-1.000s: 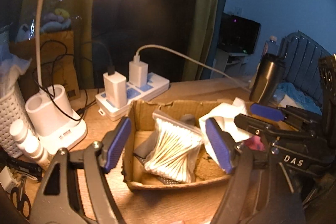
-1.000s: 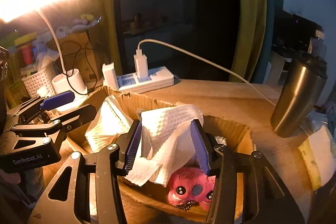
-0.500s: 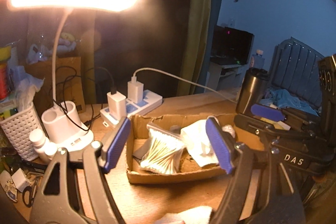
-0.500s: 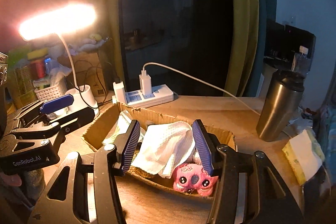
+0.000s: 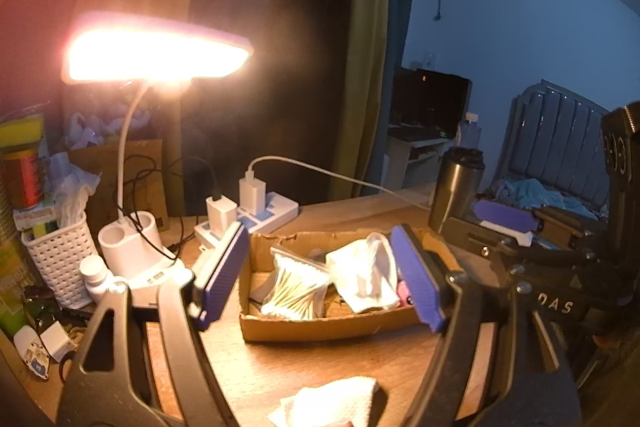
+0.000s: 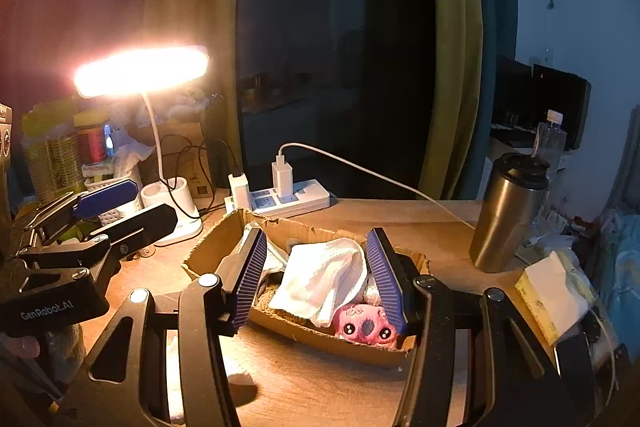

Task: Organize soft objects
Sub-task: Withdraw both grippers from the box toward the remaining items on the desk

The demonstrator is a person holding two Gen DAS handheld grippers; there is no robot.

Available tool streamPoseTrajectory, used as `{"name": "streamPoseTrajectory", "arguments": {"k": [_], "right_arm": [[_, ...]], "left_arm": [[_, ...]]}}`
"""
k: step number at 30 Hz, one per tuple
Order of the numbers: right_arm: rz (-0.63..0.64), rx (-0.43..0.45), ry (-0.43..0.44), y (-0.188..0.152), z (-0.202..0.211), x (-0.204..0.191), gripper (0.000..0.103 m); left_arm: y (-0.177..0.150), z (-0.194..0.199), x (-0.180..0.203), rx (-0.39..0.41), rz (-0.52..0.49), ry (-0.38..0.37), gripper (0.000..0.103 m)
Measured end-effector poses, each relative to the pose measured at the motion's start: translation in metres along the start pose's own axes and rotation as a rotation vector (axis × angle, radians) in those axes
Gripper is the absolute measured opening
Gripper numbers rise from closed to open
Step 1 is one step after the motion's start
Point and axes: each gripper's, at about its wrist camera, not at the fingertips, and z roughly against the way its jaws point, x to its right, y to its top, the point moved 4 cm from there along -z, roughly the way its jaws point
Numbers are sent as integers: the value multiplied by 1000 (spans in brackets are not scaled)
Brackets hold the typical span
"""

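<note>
The left gripper (image 5: 320, 279) has a black plastic frame with triangular cut-outs, silver screw heads at the pivots, and two fingers faced with ribbed blue-violet pads (image 5: 224, 273). Its body carries white "GenRobot.AI" lettering in the right wrist view. The right gripper (image 6: 318, 279) is of identical construction, with ribbed blue pads (image 6: 384, 275); its body bears white "DAS" lettering.

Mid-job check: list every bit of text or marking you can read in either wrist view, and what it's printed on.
"GenRobot.AI" on the body of the left gripper, seen from the right wrist view.
"DAS" on the body of the right gripper, seen from the left wrist view; its first letter is partly cut off.
Print on the lamp base is too small to read.
Print on the tissue pack is too small to read.
</note>
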Motion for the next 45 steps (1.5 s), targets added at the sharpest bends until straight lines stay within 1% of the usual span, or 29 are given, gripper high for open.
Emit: {"name": "streamPoseTrajectory", "arguments": {"k": [11,21,23,25,30,39,45], "right_arm": [[13,31,2,0,28,-9,55],[15,56,-7,-6,56,-12,56],[15,61,-7,-8,61,-13,58],[16,66,-7,-10,67,-15,64],[21,74,-7,-15,79,-19,64],[15,72,-6,-31,98,-28,65],[17,42,-5,-50,103,-34,65]], "left_arm": [[1,29,9,35,-4,-3,75],[-5,49,17,44,-4,-7,75],[-7,55,18,48,-4,-6,75],[-9,60,19,51,-4,-6,75],[-13,72,20,58,3,-4,75],[-25,93,21,56,0,-1,75],[-40,102,21,26,-8,2,75]]}}
